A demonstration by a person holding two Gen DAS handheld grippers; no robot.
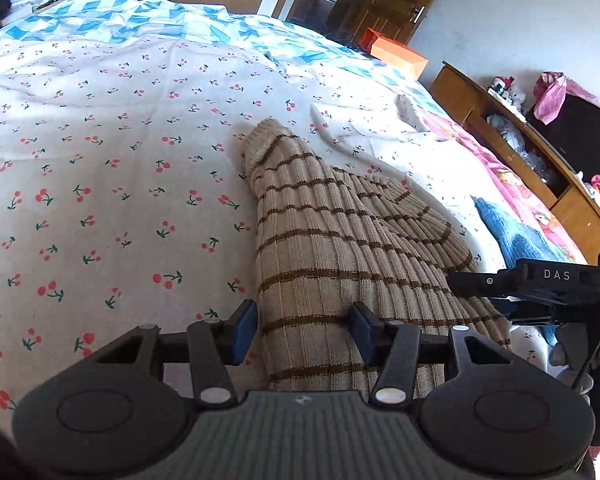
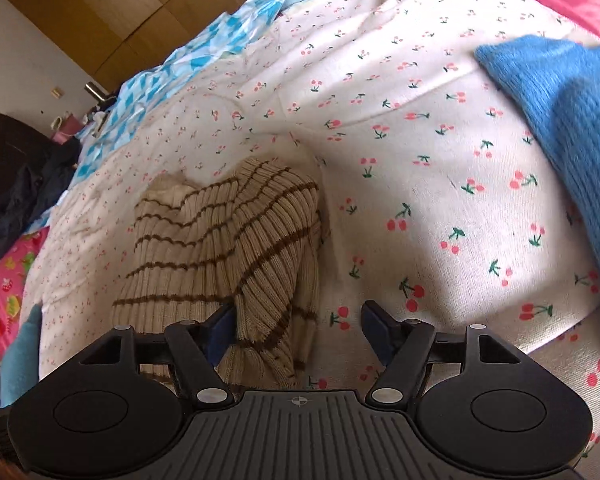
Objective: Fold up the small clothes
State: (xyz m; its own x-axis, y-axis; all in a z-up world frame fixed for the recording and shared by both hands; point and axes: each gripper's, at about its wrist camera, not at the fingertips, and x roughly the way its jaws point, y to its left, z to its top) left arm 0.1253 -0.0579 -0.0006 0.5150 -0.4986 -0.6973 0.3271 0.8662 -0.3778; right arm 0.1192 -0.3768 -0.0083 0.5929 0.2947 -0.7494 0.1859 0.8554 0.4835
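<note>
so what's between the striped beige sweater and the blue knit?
Right wrist view: only bare cherry-print sheet separates the striped sweater from the blue knit; nothing else lies there.

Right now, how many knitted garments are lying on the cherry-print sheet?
2. The beige striped knit lies bunched in front of both hand-held grippers; the blue knit lies off to its right, near the bed edge. Others may be outside view.

bright daylight washes over the cherry-print sheet [image 1: 100,128], nearly bleaching it on the right wrist view. soft shadows lie beside the striped knit [image 2: 228,240] (its ribs stay crisp). edges bow hard, corners go dark, and the blue knit [image 2: 572,112] is smeared.
</note>
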